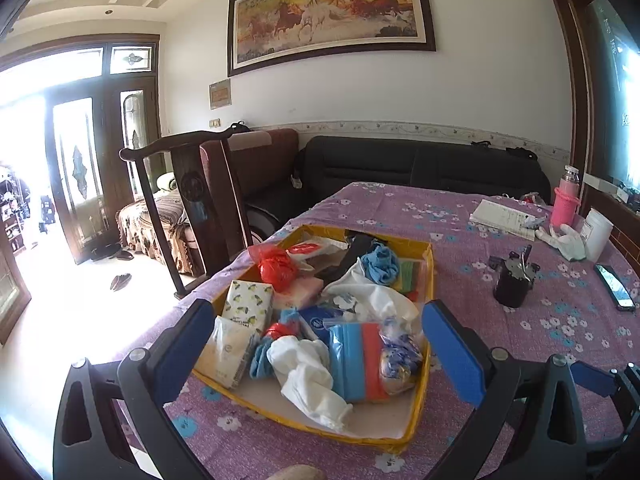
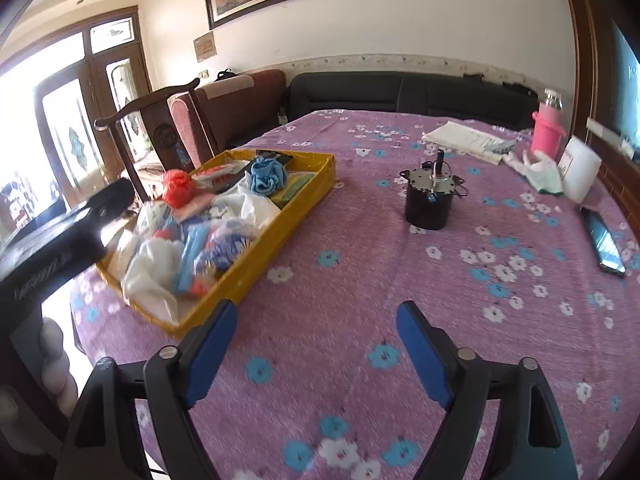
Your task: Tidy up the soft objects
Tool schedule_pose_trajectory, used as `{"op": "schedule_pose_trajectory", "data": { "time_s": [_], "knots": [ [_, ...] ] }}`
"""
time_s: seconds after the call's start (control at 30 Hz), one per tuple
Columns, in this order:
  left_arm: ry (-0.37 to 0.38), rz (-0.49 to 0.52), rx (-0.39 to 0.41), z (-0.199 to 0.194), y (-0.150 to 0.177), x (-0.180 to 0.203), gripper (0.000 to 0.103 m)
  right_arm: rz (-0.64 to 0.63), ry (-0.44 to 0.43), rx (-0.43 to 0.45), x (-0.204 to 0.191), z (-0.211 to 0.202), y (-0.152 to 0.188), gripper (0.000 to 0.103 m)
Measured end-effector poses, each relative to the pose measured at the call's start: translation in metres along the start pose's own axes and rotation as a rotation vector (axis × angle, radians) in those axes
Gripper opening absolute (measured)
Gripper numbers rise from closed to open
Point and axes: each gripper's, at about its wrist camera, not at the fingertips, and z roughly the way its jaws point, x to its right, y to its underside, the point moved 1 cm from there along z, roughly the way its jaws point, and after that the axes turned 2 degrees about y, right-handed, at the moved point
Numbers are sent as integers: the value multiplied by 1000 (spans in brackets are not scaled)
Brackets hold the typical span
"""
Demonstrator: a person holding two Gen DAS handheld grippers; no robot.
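Blue-padded fingers of my left gripper [image 1: 320,344] stand spread wide right in front of the lens, with nothing pressed between them; through the gap I look onto the near end of the yellow tray [image 1: 430,280]. That tray sits on the table [image 1: 520,340], on a purple cloth with a flower print, and holds the soft objects in a heap: a white cloth [image 1: 312,380] at the near end, a blue and red packet [image 1: 358,360] beside it, a tissue pack with a leaf print [image 1: 248,300] along the left wall, a red plastic bag [image 1: 276,266] behind that, and a blue cloth [image 1: 382,264] towards the far end. From the right wrist, my right gripper [image 2: 316,340] is also released, its fingers apart over bare cloth with nothing between them, and the tray lies ahead to its left, its near corner just beside the left fingertip. The left gripper's black body shows blurred at the left edge of that view, with a hand [image 2: 56,364] below it. Further off on the table stand a black cylinder with a metal top [image 2: 430,198], a pink bottle [image 2: 546,130], a white container [image 2: 580,168], a white glove [image 2: 540,170], a stack of papers [image 2: 464,136] and a phone [image 2: 604,242].
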Motion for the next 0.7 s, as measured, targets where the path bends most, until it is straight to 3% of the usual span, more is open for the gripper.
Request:
{"op": "schedule_pose_trajectory", "data": {
  "time_s": [0.23,0.7],
  "knots": [
    [-8,14,-14,1,2,6,103,-70,9,1,-11,3,7,88],
    [-34,46,-91,21,10,16,103,-30,-26,-33,0,17,7,89]
  ]
}}
